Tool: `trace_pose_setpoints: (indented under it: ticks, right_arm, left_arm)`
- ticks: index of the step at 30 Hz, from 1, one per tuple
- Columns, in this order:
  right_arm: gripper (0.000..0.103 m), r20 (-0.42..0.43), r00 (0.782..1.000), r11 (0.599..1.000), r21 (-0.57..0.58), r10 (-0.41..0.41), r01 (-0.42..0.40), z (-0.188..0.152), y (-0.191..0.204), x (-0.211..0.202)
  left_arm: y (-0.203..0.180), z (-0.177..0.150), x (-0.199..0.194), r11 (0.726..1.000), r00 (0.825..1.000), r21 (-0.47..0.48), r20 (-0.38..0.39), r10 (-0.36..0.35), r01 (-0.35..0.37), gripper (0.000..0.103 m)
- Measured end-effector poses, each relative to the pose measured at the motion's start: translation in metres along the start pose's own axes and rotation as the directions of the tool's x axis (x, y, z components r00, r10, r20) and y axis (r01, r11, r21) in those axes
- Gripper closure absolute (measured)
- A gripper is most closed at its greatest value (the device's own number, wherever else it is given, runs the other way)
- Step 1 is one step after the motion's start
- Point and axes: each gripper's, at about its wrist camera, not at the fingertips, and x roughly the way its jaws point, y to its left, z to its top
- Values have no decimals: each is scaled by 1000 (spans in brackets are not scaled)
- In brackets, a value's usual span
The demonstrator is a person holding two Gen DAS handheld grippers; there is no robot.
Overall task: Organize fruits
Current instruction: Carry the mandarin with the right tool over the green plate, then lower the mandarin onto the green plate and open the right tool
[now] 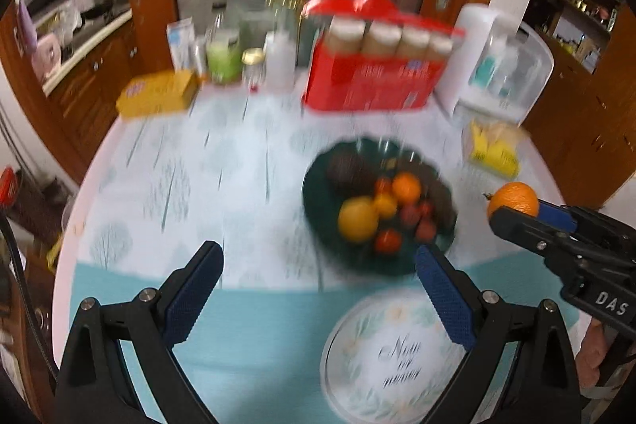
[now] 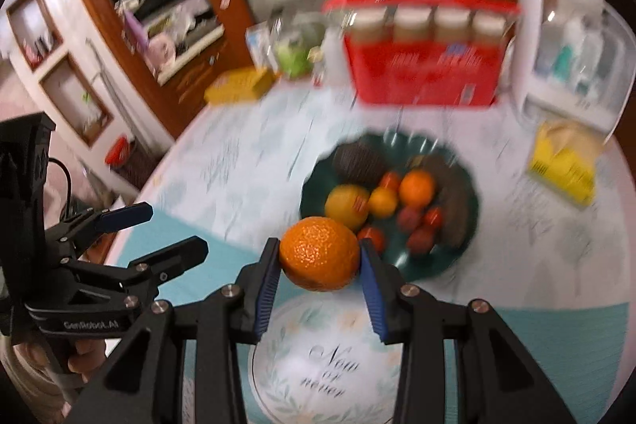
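My right gripper (image 2: 320, 255) is shut on an orange (image 2: 320, 253) and holds it in the air above a white printed plate (image 2: 278, 376). The held orange also shows in the left wrist view (image 1: 513, 198). A dark green bowl (image 2: 314, 181) behind the plate holds several fruits: a yellow one (image 2: 345, 205), oranges, small red ones and dark ones. My left gripper (image 1: 318, 261) is open and empty above the table's near edge, left of the plate (image 1: 357, 384) and the bowl (image 1: 314, 185). It shows at the left of the right wrist view (image 2: 171, 229).
At the back of the table stand a red box of jars (image 1: 373, 74), a yellow box (image 1: 159, 94), bottles and jars (image 1: 222, 58), and a white appliance (image 1: 501, 62). A yellow packet (image 1: 495, 148) lies right of the bowl. The frames are motion-blurred.
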Motion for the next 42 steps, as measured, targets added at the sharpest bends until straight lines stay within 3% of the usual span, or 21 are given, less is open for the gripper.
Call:
trace_pose_setpoints:
  ticks: [6,10,18,25,31,36,42]
  right_arm:
    - [64,103,994,999,12,-37,36,46,-16,-15]
    - [64,58,997,998,40,-54,52,54,-34,17]
    - [64,-99,994,995,82,-48,56,17,-57,102]
    - [64,-182,981,995,61,-68,80,-9,-58,157]
    - [62,-175,976,991,3,-131,134,-18,-58,173]
    - [55,-114,990,995,33,-85,89,-17,-64,165]
    - [55,-74,992,994,35,-101,104,-14,-67,159]
  left_arm:
    - [-17,43,3,1000,999,17,52,8,-9,5]
    - [-21,51,33,999,999,2,11,35,-35,4]
    - [-6,29,104,996,990,-49,-119,72,-78,4]
    - [4,22,147,993,981,-79,-184,68,-84,4]
    - [1,22,164,996,980,-58,-193,56,-69,4]
    - [2,20,172,996,977,-67,-210,39,-54,4]
    - [3,15,173,996,975,-76,-219,29,-47,4]
